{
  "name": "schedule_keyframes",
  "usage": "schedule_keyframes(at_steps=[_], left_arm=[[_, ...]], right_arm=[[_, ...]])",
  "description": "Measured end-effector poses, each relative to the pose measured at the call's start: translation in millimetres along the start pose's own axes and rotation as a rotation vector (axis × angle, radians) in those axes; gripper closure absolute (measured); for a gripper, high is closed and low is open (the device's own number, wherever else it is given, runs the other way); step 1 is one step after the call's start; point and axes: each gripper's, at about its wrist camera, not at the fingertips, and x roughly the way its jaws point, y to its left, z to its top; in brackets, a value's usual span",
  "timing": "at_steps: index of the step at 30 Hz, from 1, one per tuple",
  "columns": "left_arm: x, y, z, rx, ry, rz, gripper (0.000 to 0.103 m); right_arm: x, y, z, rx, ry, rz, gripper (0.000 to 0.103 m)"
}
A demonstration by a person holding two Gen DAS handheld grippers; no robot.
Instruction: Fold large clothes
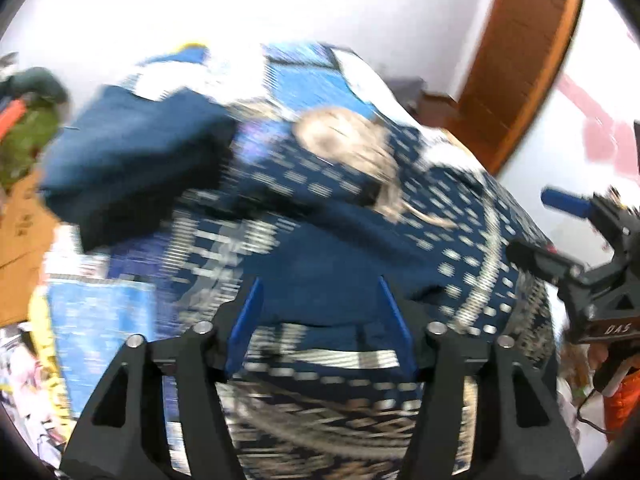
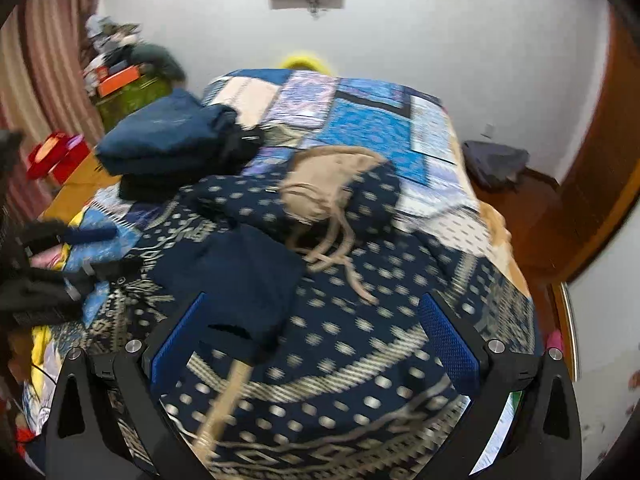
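On the bed [image 2: 440, 136], a navy patterned garment [image 2: 360, 280] lies spread over the patchwork quilt [image 2: 368, 120], a beige cloth [image 2: 320, 184] on top. Left hand-held gripper [image 1: 320, 320] open above it, nothing between its fingers. Right hand-held gripper [image 2: 312, 344] open wide, empty. Folded navy stack [image 2: 168, 140] at far left.

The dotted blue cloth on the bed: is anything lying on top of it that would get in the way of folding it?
Yes. A beige garment with trailing strings lies on the dotted cloth, towards its far side, and a plain dark piece lies on it nearer.
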Motion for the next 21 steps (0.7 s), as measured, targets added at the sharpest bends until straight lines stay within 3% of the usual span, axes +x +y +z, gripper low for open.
schedule_keyframes(at_steps=[3,7,13,15,17,21], left_arm=[[-19,39,1,-0.031,-0.062,0.083,0.034],[-21,86,-6,-0.082,-0.063,0.180,0.034],[0,133,-38,-0.166,0.020,0.194,0.034],[7,141,-51,-0.187,0.051,0.187,0.034],[19,146,-63,-0.207,0.089,0.165,0.034],[39,146,-81,-0.205,0.147,0.129,0.034]], right_arm=[[15,26,8,-0.065,0.021,0.029,0.000],[45,66,15,-0.161,0.081,0.067,0.000],[86,115,15,-0.260,0.164,0.118,0.003],[101,127,12,-0.274,0.208,0.132,0.009],[116,135,8,-0.284,0.256,0.146,0.022],[141,141,2,-0.294,0.331,0.148,0.034]])
